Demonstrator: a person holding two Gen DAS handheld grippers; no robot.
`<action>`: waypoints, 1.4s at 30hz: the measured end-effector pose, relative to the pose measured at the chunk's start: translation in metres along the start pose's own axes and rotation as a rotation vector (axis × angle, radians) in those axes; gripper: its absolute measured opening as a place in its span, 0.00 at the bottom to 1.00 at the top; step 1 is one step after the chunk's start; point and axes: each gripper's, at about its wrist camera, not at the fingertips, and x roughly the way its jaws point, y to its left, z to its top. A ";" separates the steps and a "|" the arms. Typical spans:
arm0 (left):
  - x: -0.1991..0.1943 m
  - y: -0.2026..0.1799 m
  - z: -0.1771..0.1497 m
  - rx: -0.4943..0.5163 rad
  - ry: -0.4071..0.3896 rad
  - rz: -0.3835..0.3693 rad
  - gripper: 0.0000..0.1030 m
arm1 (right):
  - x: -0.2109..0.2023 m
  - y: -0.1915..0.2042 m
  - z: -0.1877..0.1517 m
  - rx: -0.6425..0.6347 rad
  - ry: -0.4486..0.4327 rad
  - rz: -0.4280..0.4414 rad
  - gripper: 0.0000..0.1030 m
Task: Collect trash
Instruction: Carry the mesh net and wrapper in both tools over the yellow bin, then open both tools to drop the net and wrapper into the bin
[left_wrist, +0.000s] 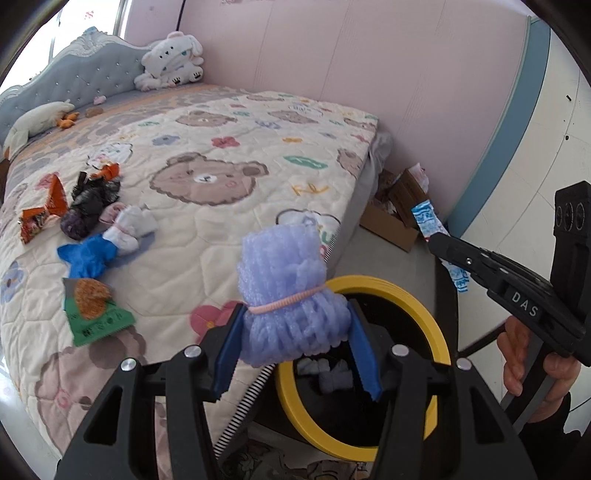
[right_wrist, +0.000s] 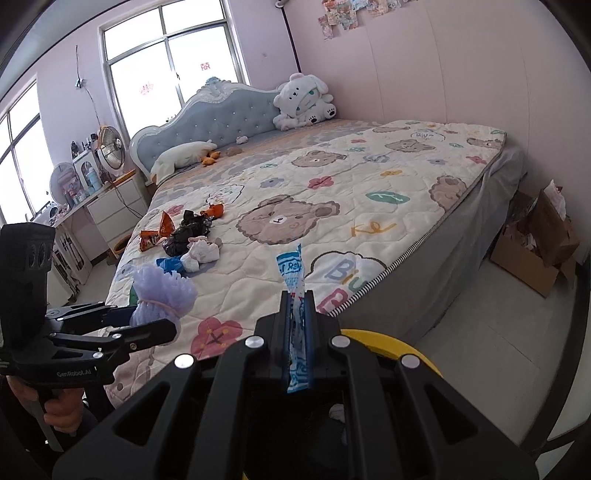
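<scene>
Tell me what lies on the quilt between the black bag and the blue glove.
In the left wrist view, small white bundles lie between the black bag and the blue glove, touching the glove.

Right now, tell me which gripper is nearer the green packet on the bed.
Left. The left gripper, holding purple foam netting, sits at the bed edge near the green packet. The right gripper, clamping a blue wrapper, is farther off the bed's side.

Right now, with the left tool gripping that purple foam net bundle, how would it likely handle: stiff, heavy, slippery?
The purple foam net bundle looks soft and squashy: it bulges between the left tool and pinches in under its pink band. Probably very light, being open mesh. Its ribbed surface likely resists slipping, and should drop limply into the yellow-rimmed bin.
</scene>
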 end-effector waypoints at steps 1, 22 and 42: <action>0.004 -0.003 -0.002 0.005 0.012 -0.005 0.50 | 0.001 -0.002 -0.003 0.005 0.005 -0.002 0.06; 0.057 -0.037 -0.040 0.085 0.205 -0.064 0.52 | 0.021 -0.056 -0.047 0.167 0.148 0.030 0.07; 0.036 -0.032 -0.033 0.079 0.151 -0.083 0.74 | 0.009 -0.063 -0.034 0.178 0.097 -0.036 0.38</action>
